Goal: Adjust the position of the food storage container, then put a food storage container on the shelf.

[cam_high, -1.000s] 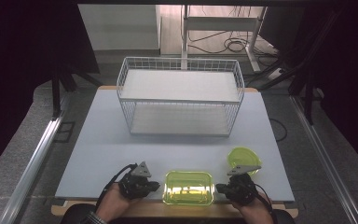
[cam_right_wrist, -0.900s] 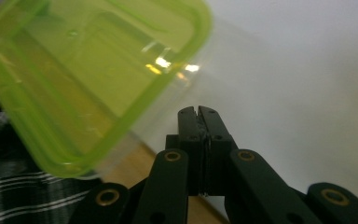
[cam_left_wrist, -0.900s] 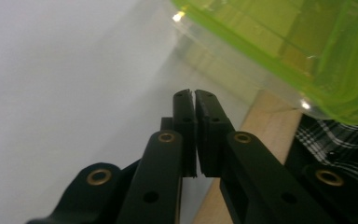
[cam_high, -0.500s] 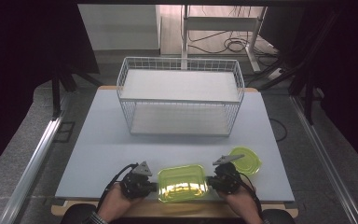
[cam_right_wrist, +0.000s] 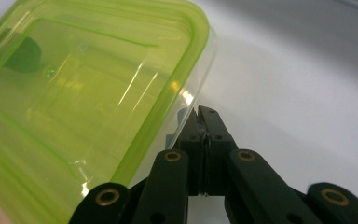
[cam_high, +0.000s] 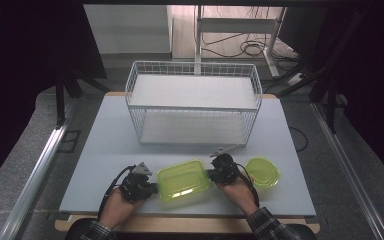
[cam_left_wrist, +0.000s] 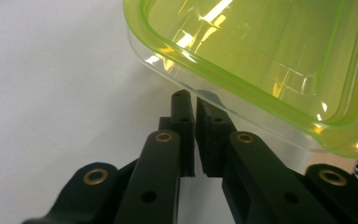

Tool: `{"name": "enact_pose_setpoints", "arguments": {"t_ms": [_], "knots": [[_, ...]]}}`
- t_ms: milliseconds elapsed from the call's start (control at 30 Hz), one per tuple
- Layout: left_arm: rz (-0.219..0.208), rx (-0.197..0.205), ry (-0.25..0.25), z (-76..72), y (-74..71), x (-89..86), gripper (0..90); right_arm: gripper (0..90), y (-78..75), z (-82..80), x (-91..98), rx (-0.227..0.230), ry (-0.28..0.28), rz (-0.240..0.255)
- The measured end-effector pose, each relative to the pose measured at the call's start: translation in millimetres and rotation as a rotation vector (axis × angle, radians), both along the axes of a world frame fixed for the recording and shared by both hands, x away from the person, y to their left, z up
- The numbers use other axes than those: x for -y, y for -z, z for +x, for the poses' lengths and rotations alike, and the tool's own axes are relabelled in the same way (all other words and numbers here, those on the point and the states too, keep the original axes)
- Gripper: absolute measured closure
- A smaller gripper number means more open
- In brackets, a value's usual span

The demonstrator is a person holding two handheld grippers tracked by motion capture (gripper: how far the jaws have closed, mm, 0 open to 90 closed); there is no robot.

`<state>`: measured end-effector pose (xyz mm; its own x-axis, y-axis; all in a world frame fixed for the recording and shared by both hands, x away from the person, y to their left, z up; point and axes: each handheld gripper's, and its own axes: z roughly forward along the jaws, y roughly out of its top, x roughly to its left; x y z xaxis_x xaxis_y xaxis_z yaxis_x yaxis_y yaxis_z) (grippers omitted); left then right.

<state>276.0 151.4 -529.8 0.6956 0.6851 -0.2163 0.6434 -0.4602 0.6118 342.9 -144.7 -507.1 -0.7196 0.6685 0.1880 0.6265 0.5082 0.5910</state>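
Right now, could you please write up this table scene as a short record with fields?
held thing: rectangular green container, lid on
left tongs: shut on its left rim
right tongs: shut on its right rim
container pose: tilted, right end looks higher
nearby: round green container right of the right hand
behind: white wire basket, nothing in it
surface: grey table

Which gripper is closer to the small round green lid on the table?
Right. The right gripper sits between the rectangular container and the round lid; the left gripper is at the container's far end.
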Motion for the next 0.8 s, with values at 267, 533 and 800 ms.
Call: {"name": "enact_pose_setpoints", "arguments": {"t_ms": [267,533,800], "knots": [[0.031,0.067,-0.041,-2.1,-1.6,-7.4,65.0,82.5,4.0,2.1,6.0,0.049,0.014,-0.027],[0.001,0.155,-0.165,-2.0,-4.4,-31.7,27.1,51.9,-7.5,-15.0,22.8,0.127,0.047,-0.046],[0.022,0.207,-0.183,-3.1,-4.8,-34.3,8.4,35.0,-14.0,-23.9,39.5,0.144,0.059,0.010]]}}
